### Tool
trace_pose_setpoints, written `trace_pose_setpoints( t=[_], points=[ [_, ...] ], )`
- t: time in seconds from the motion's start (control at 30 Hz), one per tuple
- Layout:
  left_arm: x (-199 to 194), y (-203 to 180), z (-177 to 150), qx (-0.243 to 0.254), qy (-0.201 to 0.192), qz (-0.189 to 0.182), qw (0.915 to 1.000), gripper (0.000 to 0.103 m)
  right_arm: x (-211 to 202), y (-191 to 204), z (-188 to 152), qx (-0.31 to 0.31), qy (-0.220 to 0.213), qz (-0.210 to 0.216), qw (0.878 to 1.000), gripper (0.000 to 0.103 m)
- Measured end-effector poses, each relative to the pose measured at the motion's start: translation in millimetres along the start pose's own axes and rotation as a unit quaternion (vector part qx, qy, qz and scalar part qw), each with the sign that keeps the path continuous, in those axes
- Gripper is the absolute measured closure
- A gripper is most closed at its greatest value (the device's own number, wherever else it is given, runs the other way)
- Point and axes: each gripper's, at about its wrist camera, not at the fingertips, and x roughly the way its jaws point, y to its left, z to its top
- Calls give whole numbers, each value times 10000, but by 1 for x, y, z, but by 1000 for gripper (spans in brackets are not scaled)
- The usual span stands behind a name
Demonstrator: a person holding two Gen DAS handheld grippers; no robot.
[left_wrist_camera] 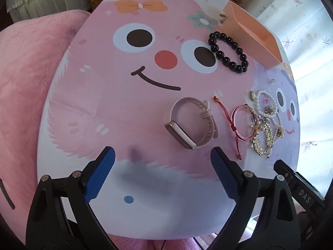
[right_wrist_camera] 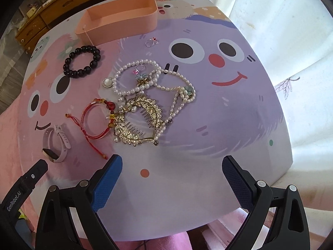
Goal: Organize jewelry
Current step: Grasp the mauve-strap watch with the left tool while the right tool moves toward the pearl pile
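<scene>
Both claws hang low over the near edge of the cartoon-printed surface (right_wrist_camera: 239,108), jaws spread wide and holding nothing; the left claw (left_wrist_camera: 162,175) has the pink smart band (left_wrist_camera: 190,124) just ahead and slightly to its right, lying on its side with the screen toward the claw; the right claw (right_wrist_camera: 171,179) has the tangled heap ahead and to its left.

Nearest in that heap is the gold hair comb (right_wrist_camera: 137,123), with the red cord bracelet (right_wrist_camera: 94,120) touching its left side and the pearl necklace (right_wrist_camera: 154,81) looped over and beyond it; a pearl brooch (right_wrist_camera: 107,82) sits just beside the pearls; further off lie the black bead bracelet (right_wrist_camera: 82,61) and a small ring (right_wrist_camera: 151,41); furthest stands the empty peach tray (right_wrist_camera: 124,28), where the pieces presumably belong.

Nothing looks sorted yet; my judgement is that free-lying pieces should go first; the band suits the left claw, pinched across its strap rather than its screen; the black bracelet is another clean pick; the comb's teeth seem caught among the pearls, so lifting either slowly, and watching whether the other follows, would avoid dragging the heap.
</scene>
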Motion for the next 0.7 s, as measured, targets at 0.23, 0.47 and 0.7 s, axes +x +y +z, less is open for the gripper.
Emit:
trace_pose_setpoints(
  t=[0.23, 0.47, 0.7],
  points=[
    [23, -6, 1, -209, 93, 21, 9997, 33, 46, -9, 17, 65, 237, 108, 9996, 5],
    [35, -21, 10, -194, 42, 195, 9996, 51, 78, -9, 43, -8, 304, 157, 9994, 5],
    [40, -33, 15, -126, 12, 683, 9976, 86, 106, -5, 67, -223, 347, 122, 9991, 5]
  ],
)
